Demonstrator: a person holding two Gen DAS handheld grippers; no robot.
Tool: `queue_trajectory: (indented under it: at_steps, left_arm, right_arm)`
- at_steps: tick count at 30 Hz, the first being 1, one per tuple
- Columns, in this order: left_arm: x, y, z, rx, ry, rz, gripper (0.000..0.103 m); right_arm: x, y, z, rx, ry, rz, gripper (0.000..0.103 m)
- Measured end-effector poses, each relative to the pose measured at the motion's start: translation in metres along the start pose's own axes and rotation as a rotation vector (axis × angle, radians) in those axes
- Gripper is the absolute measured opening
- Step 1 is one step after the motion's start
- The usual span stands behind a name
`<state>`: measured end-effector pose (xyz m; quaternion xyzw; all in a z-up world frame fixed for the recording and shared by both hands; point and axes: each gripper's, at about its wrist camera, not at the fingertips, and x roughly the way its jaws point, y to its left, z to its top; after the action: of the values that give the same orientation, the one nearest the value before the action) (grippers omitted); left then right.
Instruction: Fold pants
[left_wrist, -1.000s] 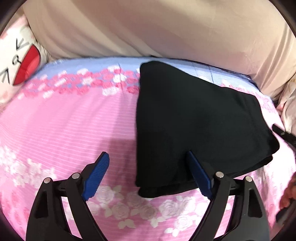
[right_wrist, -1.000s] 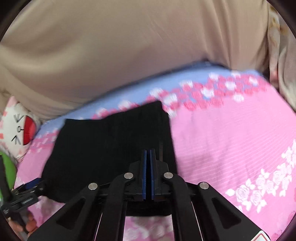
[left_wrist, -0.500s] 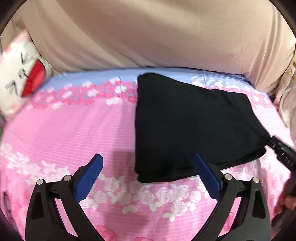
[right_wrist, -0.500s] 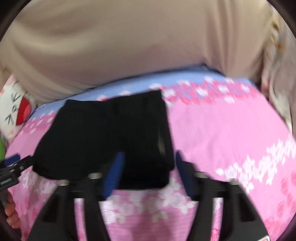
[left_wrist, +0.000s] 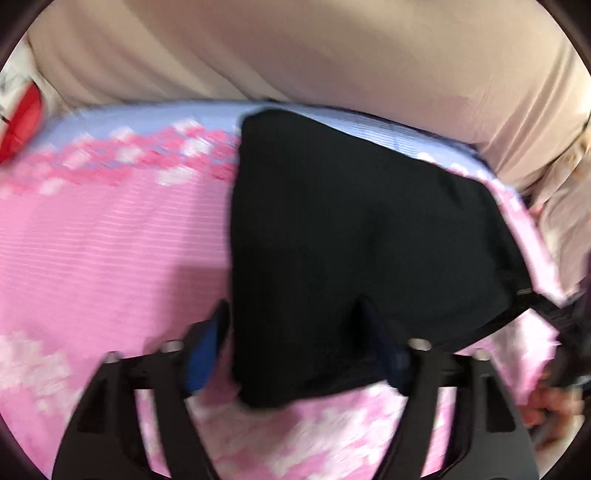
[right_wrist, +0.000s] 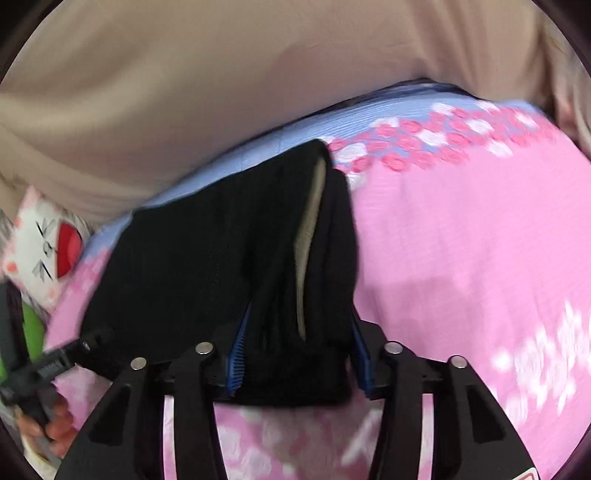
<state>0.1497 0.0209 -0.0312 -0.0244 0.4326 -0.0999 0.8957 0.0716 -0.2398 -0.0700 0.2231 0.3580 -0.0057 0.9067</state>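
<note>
Folded black pants (left_wrist: 351, 236) lie on a pink flowered bedsheet (left_wrist: 110, 240). My left gripper (left_wrist: 299, 343) is open, its blue-padded fingers (left_wrist: 203, 350) either side of the pants' near left corner. In the right wrist view the pants (right_wrist: 207, 258) show a pale inner lining (right_wrist: 310, 236) at the right fold. My right gripper (right_wrist: 299, 350) is open, its fingers (right_wrist: 238, 350) straddling the pants' near right edge. Each gripper shows at the edge of the other's view, the right one (left_wrist: 554, 314) and the left one (right_wrist: 59, 358).
A beige cushion or backrest (left_wrist: 295, 55) runs behind the bed. A white cat-face pillow with a red mouth (right_wrist: 48, 247) lies at the left. A green object (right_wrist: 31, 325) is at the left edge. The sheet (right_wrist: 461, 240) spreads to the right.
My right gripper has opened from shut and moved onto the pants' right edge. My left gripper backed off, then came forward again around the pants' left corner.
</note>
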Motion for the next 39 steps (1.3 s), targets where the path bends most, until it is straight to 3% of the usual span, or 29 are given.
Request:
queue_trajectory:
  at_steps: [2, 4, 8, 10, 12, 13, 17, 26, 39]
  left_arm:
    - [-0.024, -0.007, -0.015, 0.043, -0.072, 0.092, 0.093]
    - [-0.043, -0.012, -0.029, 0.071, -0.124, 0.137, 0.094]
    - [-0.074, -0.016, -0.056, 0.043, -0.214, 0.154, 0.098]
    - [-0.082, -0.015, -0.068, 0.017, -0.262, 0.153, 0.098]
    - [-0.081, -0.014, -0.079, -0.004, -0.263, 0.137, 0.098]
    - [-0.079, -0.014, -0.079, -0.007, -0.241, 0.142, 0.098]
    - [-0.083, -0.014, -0.079, -0.012, -0.284, 0.144, 0.098]
    - [-0.084, -0.029, -0.084, 0.063, -0.277, 0.15, 0.098]
    - [-0.082, -0.028, -0.084, 0.052, -0.266, 0.154, 0.098]
  right_arm:
    - [-0.033, 0.002, -0.014, -0.013, -0.074, -0.065, 0.054]
    - [-0.064, 0.017, -0.034, -0.089, -0.157, -0.164, 0.056]
    - [-0.093, 0.043, -0.08, -0.206, -0.213, -0.225, 0.06]
    - [-0.103, 0.055, -0.098, -0.242, -0.252, -0.234, 0.068]
    - [-0.112, 0.061, -0.105, -0.26, -0.292, -0.243, 0.07]
    - [-0.113, 0.063, -0.107, -0.269, -0.288, -0.256, 0.07]
    - [-0.11, 0.065, -0.111, -0.25, -0.258, -0.231, 0.072]
    - [-0.107, 0.074, -0.12, -0.255, -0.235, -0.257, 0.072]
    - [-0.105, 0.082, -0.122, -0.282, -0.231, -0.298, 0.074]
